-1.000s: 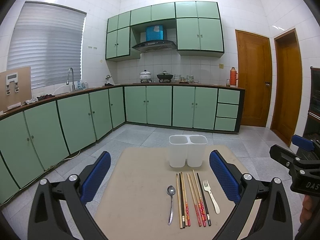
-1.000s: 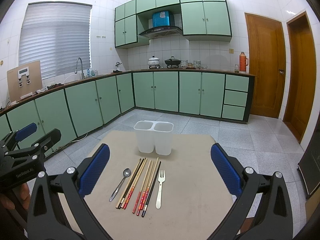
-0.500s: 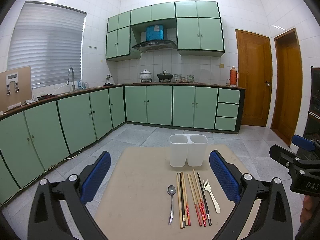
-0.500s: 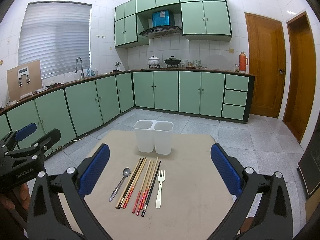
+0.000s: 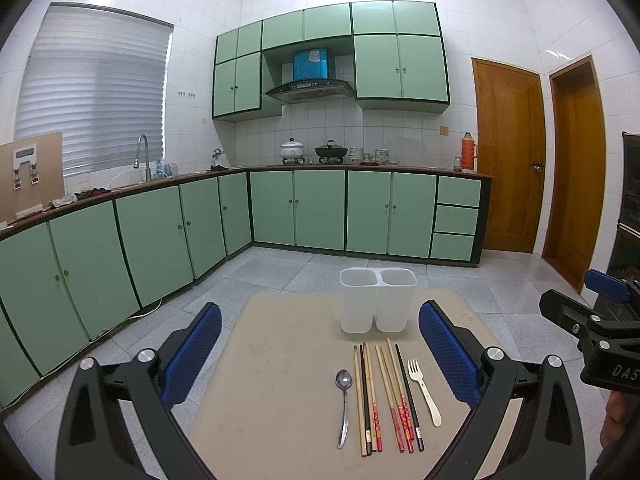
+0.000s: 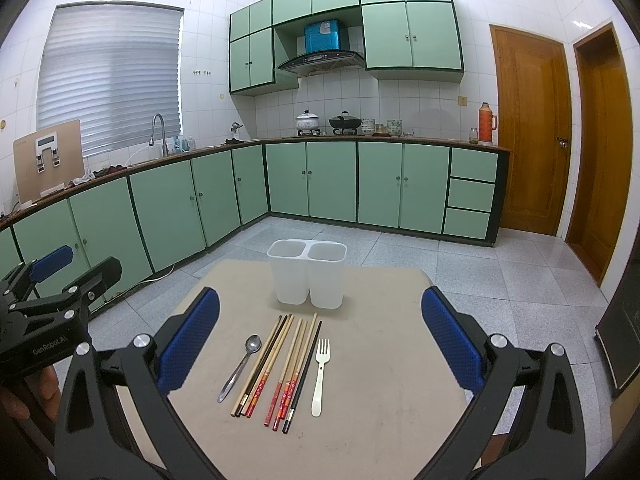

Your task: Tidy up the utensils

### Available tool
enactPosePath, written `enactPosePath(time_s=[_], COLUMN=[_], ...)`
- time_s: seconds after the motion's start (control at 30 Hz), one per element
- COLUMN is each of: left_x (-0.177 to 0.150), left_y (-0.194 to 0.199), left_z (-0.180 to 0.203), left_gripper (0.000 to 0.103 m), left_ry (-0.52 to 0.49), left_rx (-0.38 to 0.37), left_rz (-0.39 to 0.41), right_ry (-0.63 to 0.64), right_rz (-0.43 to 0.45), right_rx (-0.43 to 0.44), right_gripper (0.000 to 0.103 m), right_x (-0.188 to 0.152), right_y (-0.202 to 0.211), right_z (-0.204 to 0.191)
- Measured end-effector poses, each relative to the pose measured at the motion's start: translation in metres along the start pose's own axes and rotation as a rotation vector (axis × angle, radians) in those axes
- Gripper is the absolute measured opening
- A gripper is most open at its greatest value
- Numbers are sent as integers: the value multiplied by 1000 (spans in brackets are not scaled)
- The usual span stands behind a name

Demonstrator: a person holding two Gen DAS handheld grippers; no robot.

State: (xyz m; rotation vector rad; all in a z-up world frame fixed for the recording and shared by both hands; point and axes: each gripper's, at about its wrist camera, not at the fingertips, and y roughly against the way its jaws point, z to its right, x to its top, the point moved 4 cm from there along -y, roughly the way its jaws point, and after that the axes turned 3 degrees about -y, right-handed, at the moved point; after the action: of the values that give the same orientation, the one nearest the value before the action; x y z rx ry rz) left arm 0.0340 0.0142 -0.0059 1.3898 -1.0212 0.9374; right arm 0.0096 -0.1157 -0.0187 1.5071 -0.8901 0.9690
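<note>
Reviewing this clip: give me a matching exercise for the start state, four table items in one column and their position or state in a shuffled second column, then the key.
Items
1. spoon
2. fork
3. chopsticks
4. two-compartment holder

Places or states
A. standing upright at the far end of the table, both compartments empty
B. lying at the left end of the row
C. lying bundled in the middle of the row
D. lying at the right end of the row

Pairs: 1-B, 2-D, 3-C, 4-A
</note>
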Motion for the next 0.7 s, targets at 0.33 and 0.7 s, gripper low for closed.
enactPosePath(time_s=[0.33, 0.7], left_x=[-1, -11], left_y=[-1, -6], left_z=[1, -7], left_gripper=[97, 97], left_ry=[0, 0], left_rx=[0, 0], left_rz=[0, -7], right_ry=[0, -2], right_rz=[-1, -9], right_rx=[-2, -3], right_gripper=[98, 98], right_x=[-4, -9], right_y=[-3, -8], right_z=[0, 2])
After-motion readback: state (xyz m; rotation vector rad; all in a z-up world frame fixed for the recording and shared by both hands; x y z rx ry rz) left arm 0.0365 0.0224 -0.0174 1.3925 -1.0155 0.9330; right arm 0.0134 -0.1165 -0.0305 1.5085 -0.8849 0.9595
